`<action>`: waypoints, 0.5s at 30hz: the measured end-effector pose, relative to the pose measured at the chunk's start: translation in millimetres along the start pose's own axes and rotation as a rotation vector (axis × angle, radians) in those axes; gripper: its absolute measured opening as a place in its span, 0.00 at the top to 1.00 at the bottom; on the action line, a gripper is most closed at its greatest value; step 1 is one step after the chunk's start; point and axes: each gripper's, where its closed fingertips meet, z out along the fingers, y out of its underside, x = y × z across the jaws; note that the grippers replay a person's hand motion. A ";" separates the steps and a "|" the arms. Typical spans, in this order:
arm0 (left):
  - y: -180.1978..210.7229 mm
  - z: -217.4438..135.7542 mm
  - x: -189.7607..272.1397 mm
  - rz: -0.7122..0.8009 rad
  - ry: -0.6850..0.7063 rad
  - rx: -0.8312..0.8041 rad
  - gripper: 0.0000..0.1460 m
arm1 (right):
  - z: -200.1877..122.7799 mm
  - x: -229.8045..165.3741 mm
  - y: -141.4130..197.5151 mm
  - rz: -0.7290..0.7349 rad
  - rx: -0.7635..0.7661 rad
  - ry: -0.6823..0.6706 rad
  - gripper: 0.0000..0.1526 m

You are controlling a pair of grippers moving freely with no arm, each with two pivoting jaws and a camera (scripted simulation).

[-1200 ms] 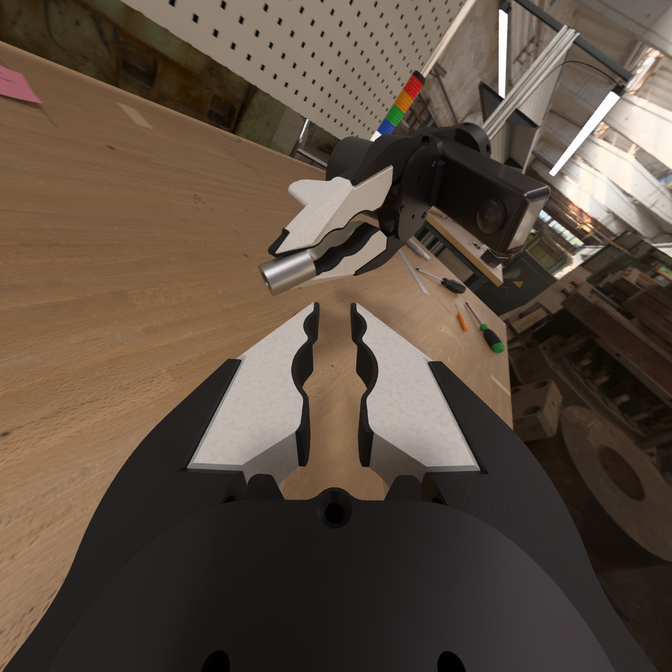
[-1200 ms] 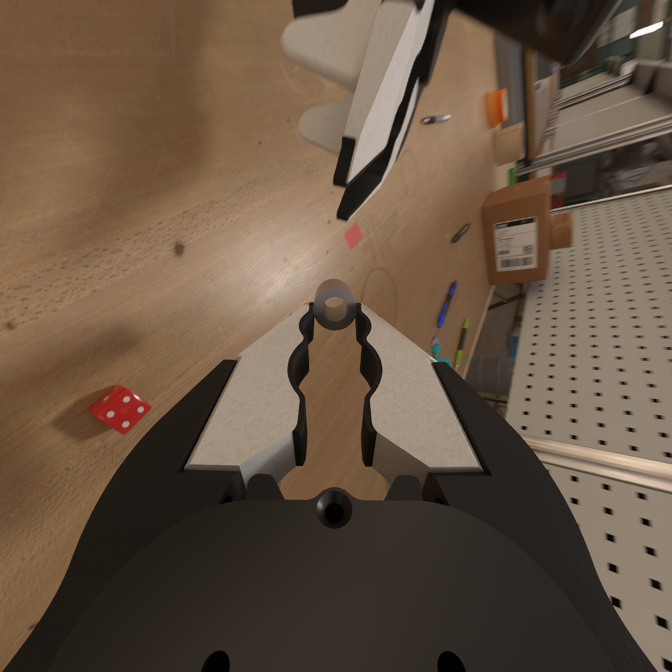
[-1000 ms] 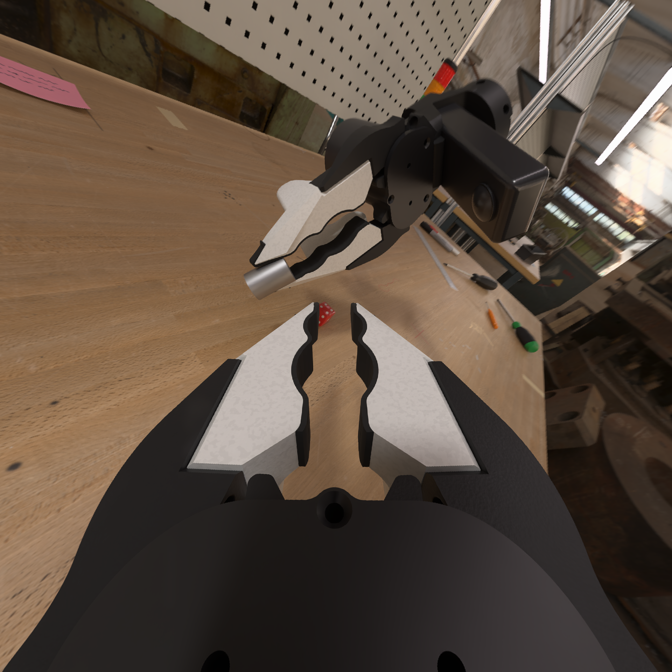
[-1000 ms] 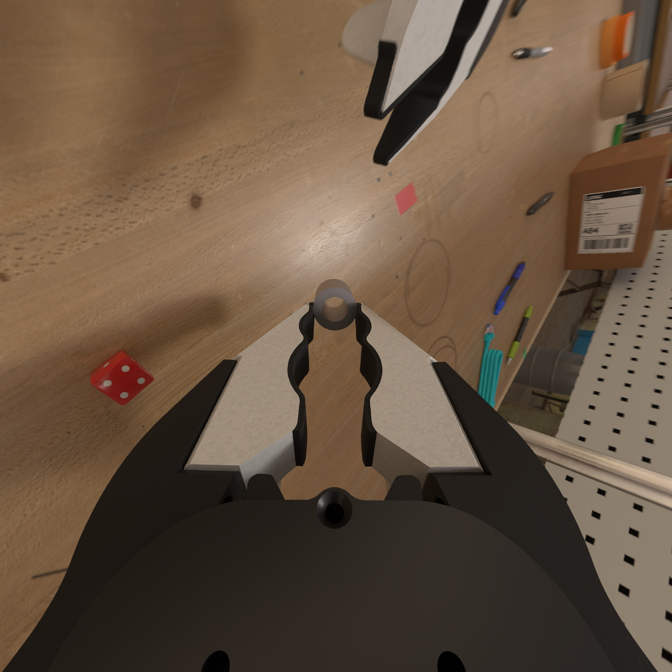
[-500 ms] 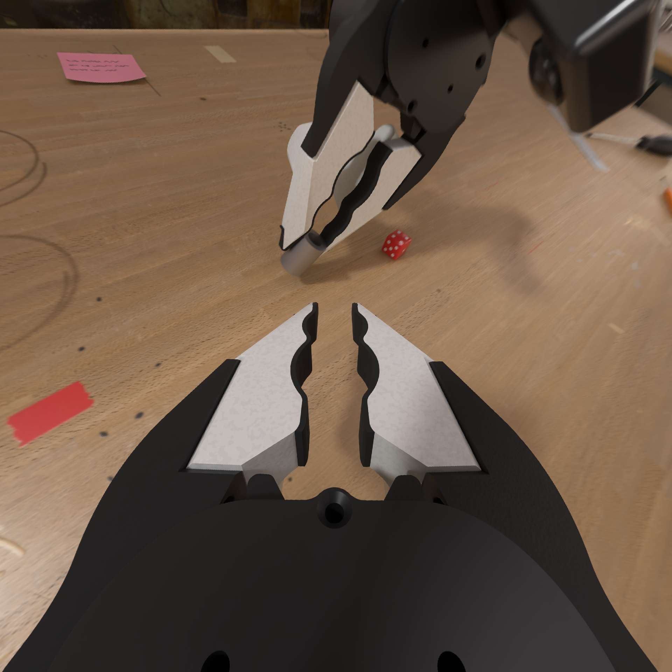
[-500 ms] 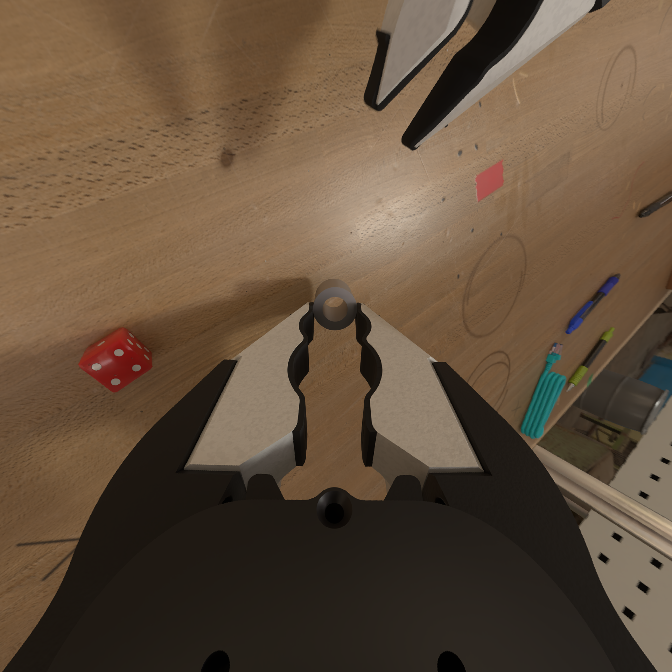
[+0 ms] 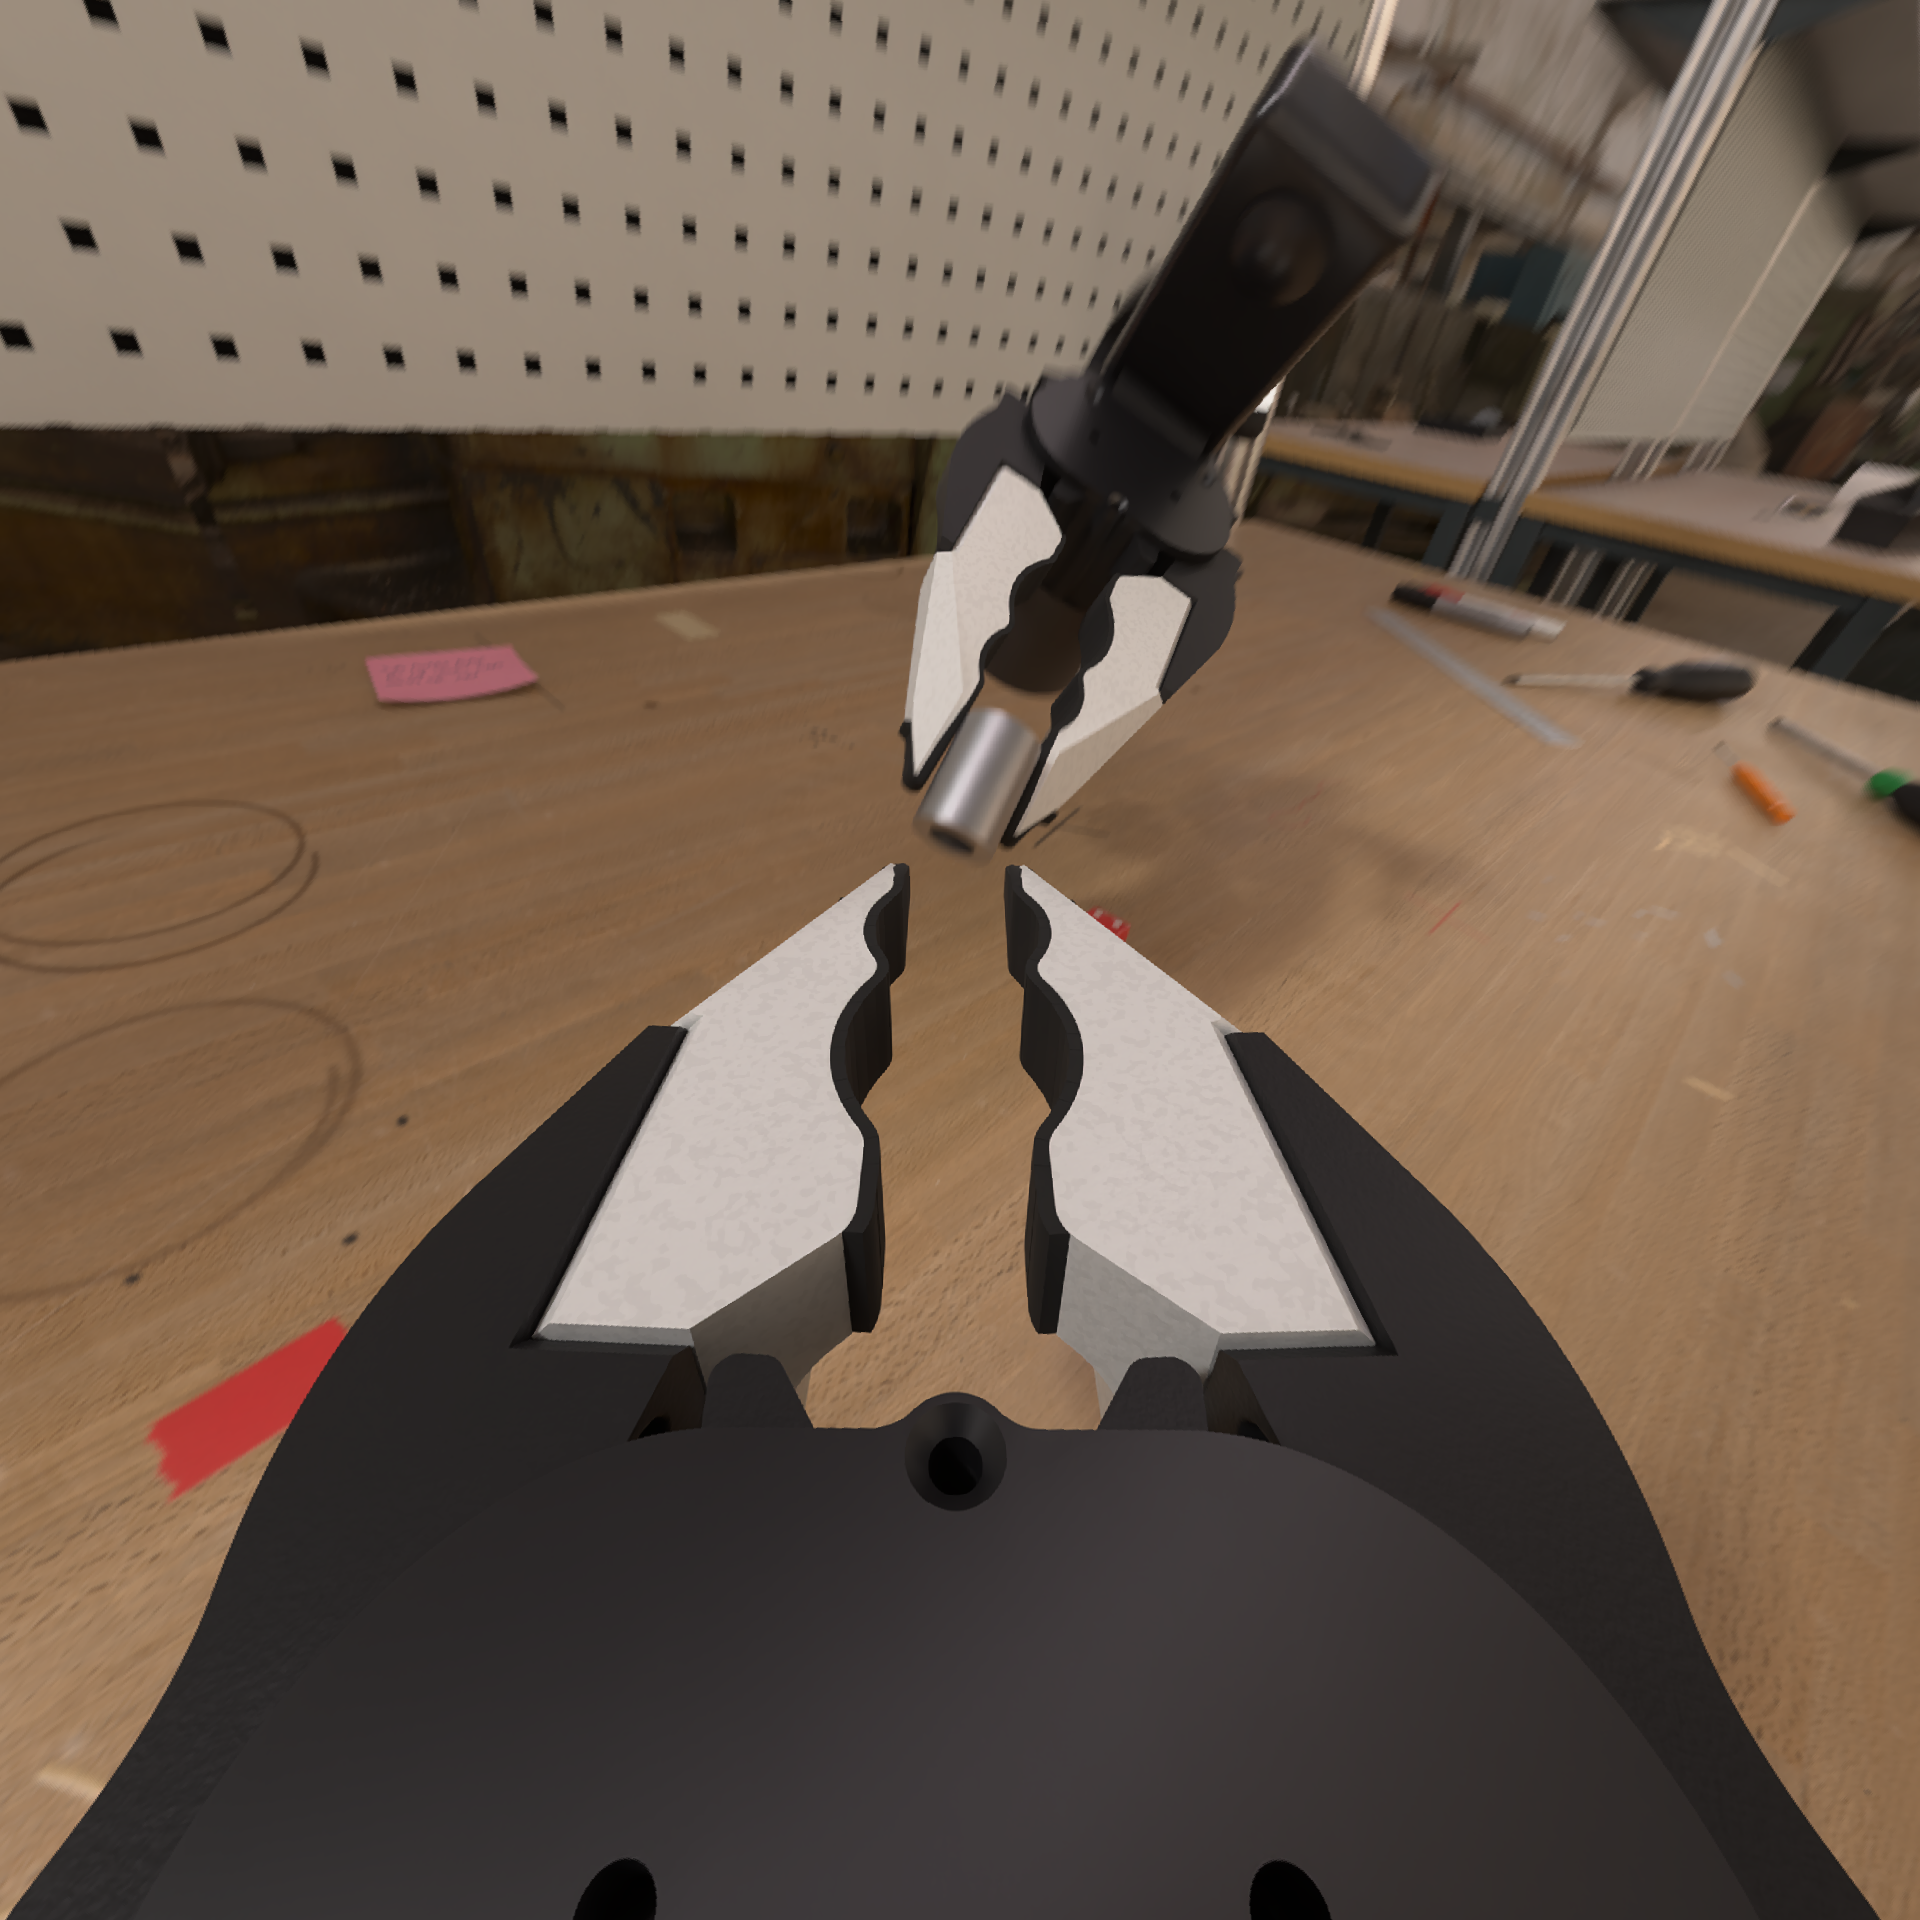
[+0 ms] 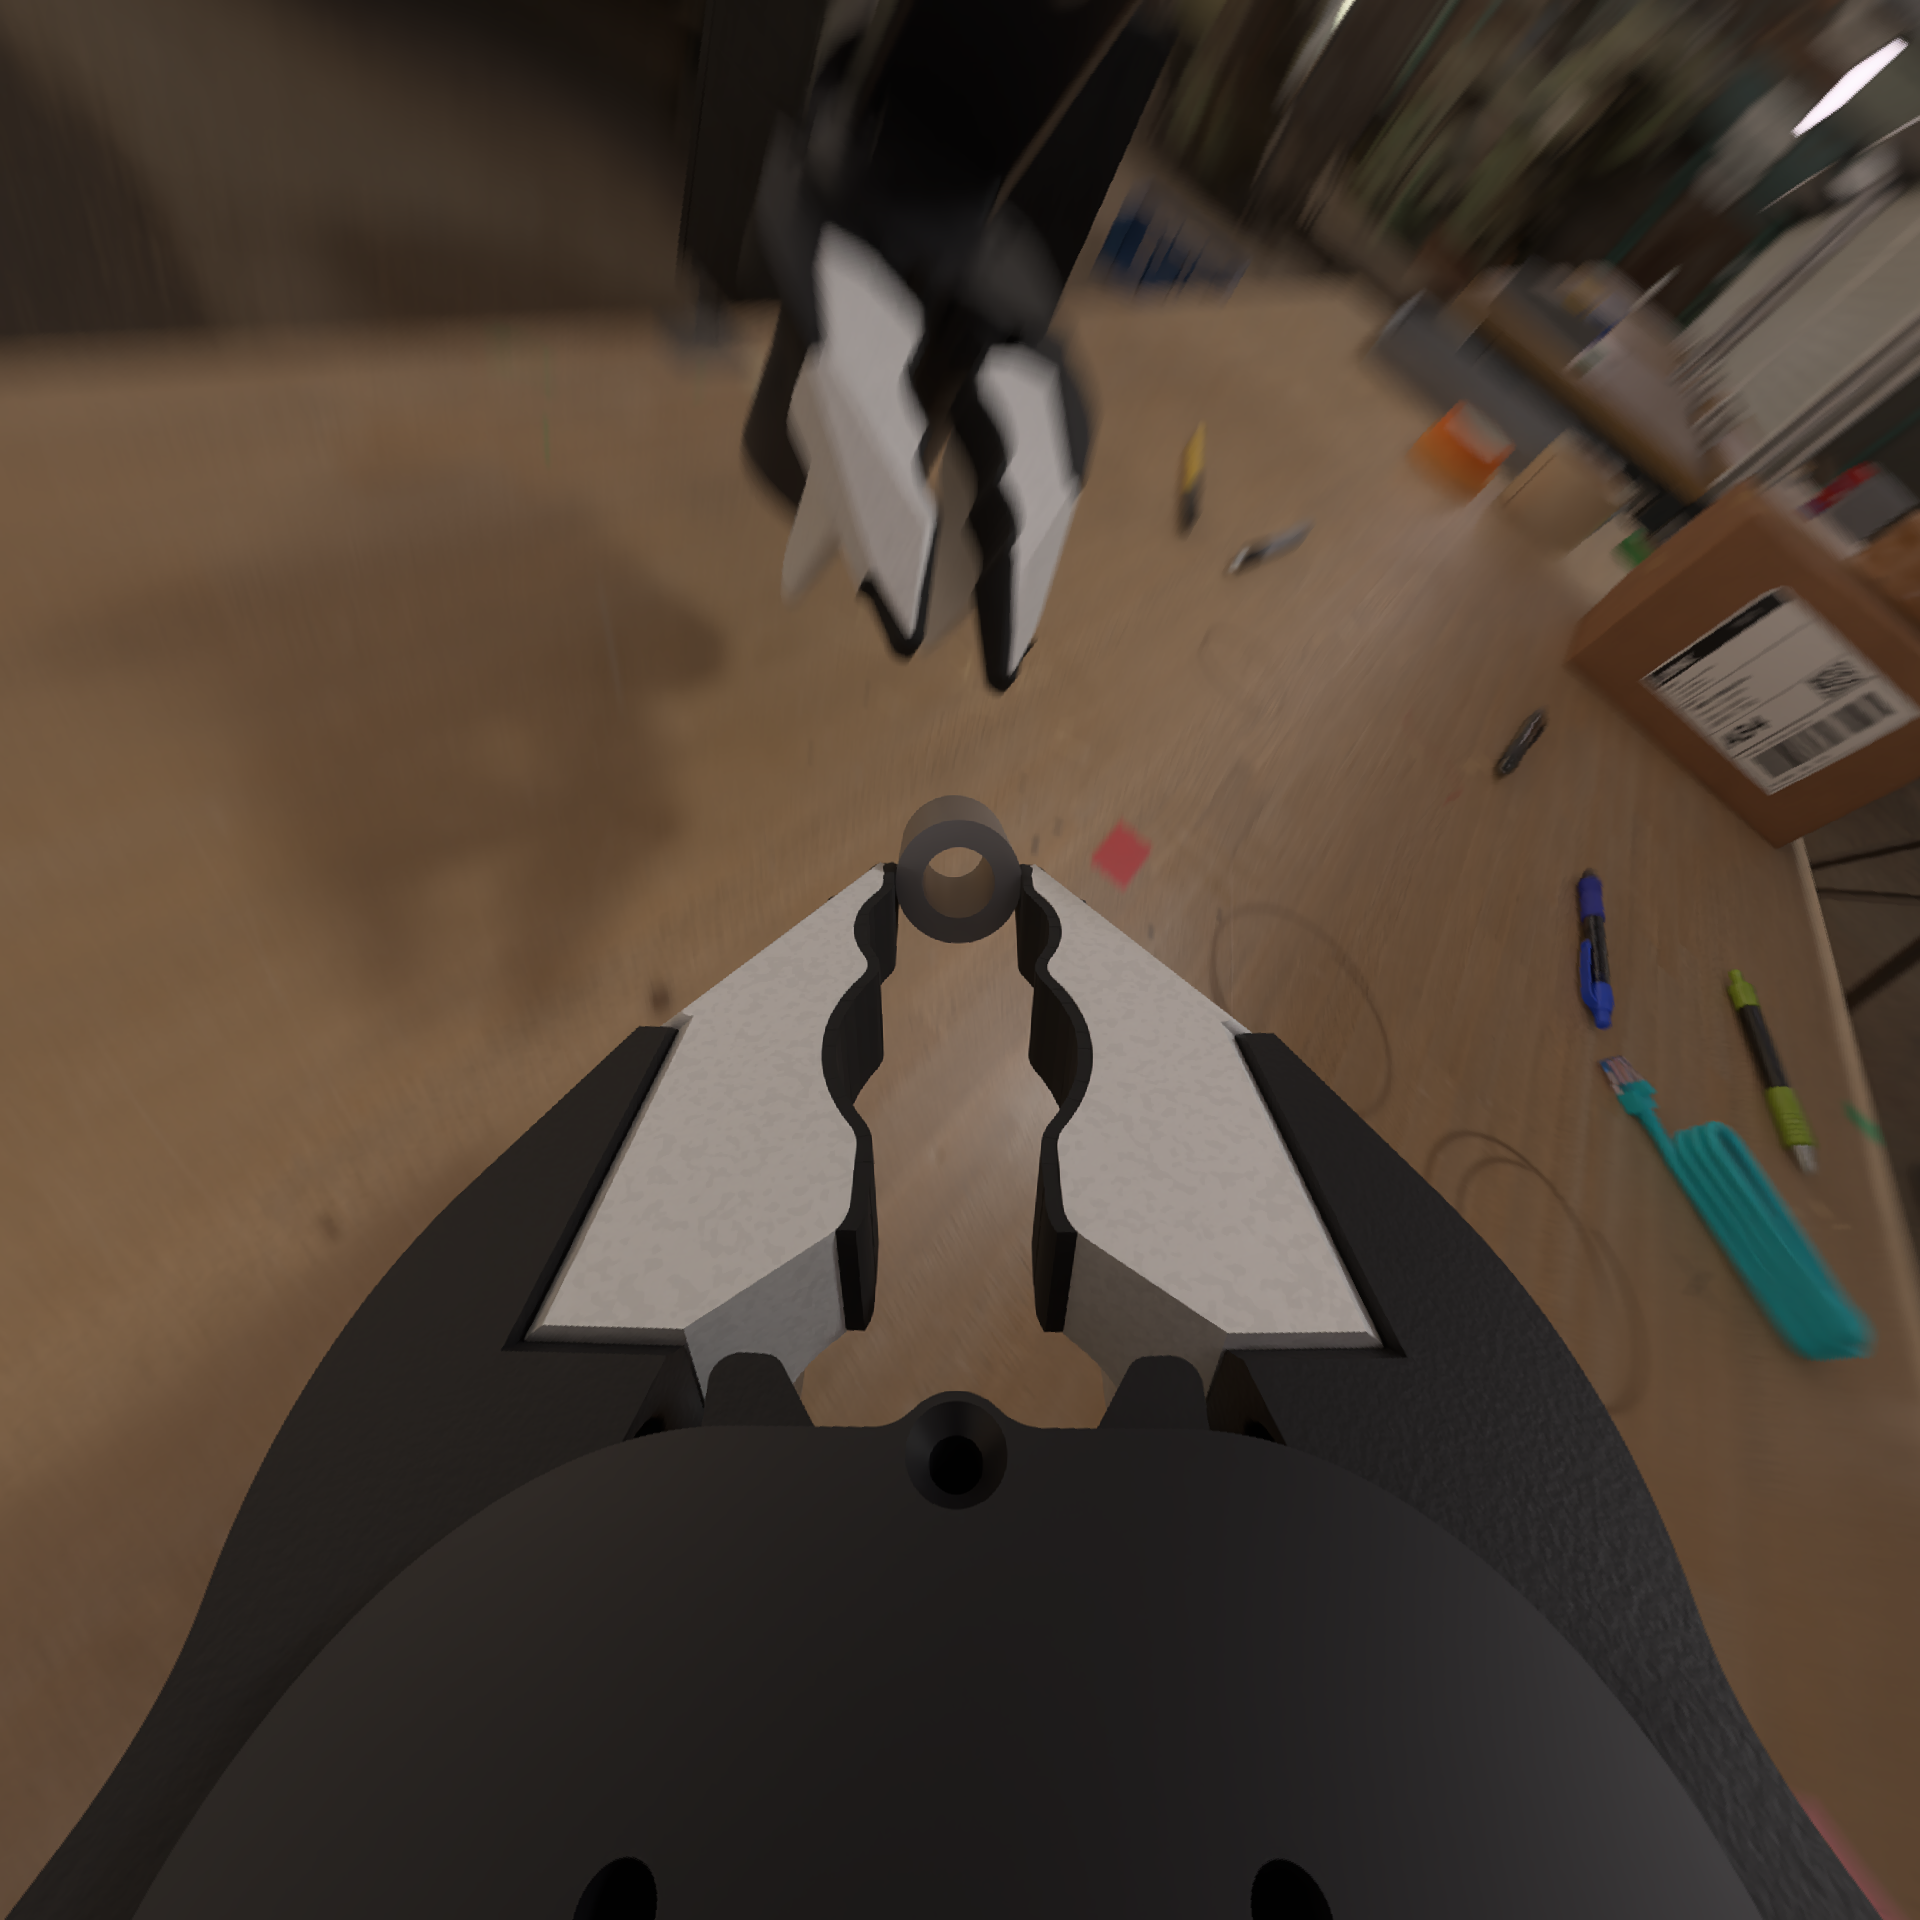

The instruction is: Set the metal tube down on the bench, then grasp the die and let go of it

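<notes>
One metal tube (image 8: 957,881), a short grey cylinder with a round bore, sits pinched between the tips of the right gripper (image 8: 957,883), which is clamped on it; the right wrist view looks straight down the bore. From the left wrist view the same metal tube (image 7: 975,795) shows its brushed side wall, held above the bench (image 7: 520,935) at 12 o'clock from the left gripper (image 7: 954,878), whose jaws stand slightly apart with nothing between them. Only the left wrist view shows the die (image 7: 1109,921), a sliver of red peeping past the inner edge of its right finger at about 1 o'clock, resting on the wood; the right wrist view does not catch it. That view instead shows the left gripper (image 8: 951,644) blurred at 12 o'clock, a red square of tape (image 8: 1120,854) just beyond the tube at 1 o'clock, and at 3 o'clock a blue pen (image 8: 1593,951), a green pen (image 8: 1769,1070) and a teal tool (image 8: 1745,1216) near the bench edge. A cardboard box (image 8: 1704,623) stands at 2 o'clock. Bare, grained wood with pencilled circles spreads wide to 9 o'clock in the left wrist view, up to a pink note (image 7: 449,673) and a perforated pegboard (image 7: 623,208).
</notes>
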 end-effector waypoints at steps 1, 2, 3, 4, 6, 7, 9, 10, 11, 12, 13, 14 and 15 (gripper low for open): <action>-5.3 -1.9 1.8 -0.009 0.016 0.031 0.88 | -8.9 3.4 -12.3 0.086 0.116 0.033 0.86; -8.1 -2.6 3.5 -0.010 0.028 0.044 0.88 | -18.4 6.6 -23.2 0.173 0.226 0.058 0.86; -9.0 -2.1 4.8 -0.006 0.032 0.045 0.88 | -28.3 9.4 -33.3 0.255 0.332 0.073 0.86; -8.7 -0.7 6.1 0.004 0.031 0.038 0.88 | -39.0 12.5 -42.8 0.330 0.439 0.083 0.86; -7.0 3.4 9.9 0.031 0.029 0.017 0.88 | -60.9 18.7 -59.0 0.459 0.642 0.094 0.86; -6.3 5.6 12.3 0.045 0.030 0.007 0.88 | -71.9 21.5 -65.7 0.520 0.740 0.090 0.86; -6.3 9.2 16.8 0.072 0.029 -0.003 0.87 | -90.1 25.4 -74.7 0.613 0.896 0.076 0.86; -7.0 10.4 19.0 0.085 0.026 -0.003 0.87 | -96.9 26.1 -77.5 0.640 0.952 0.071 0.86; -7.8 11.2 21.1 0.095 0.025 -0.001 0.88 | -101.7 26.0 -79.5 0.657 0.990 0.068 0.86; -8.4 11.7 23.0 0.102 0.025 0.001 0.88 | -104.9 25.3 -81.0 0.667 1.016 0.064 0.86; -8.4 12.0 24.6 0.105 0.026 0.001 0.88 | -106.6 24.0 -82.0 0.674 1.030 0.057 0.86; -7.8 12.0 25.3 0.104 0.025 -0.003 0.88 | -106.7 22.7 -82.2 0.679 1.031 0.051 0.86; -6.6 11.7 25.2 0.102 0.020 -0.009 0.88 | -105.1 21.4 -81.3 0.681 1.015 0.047 0.86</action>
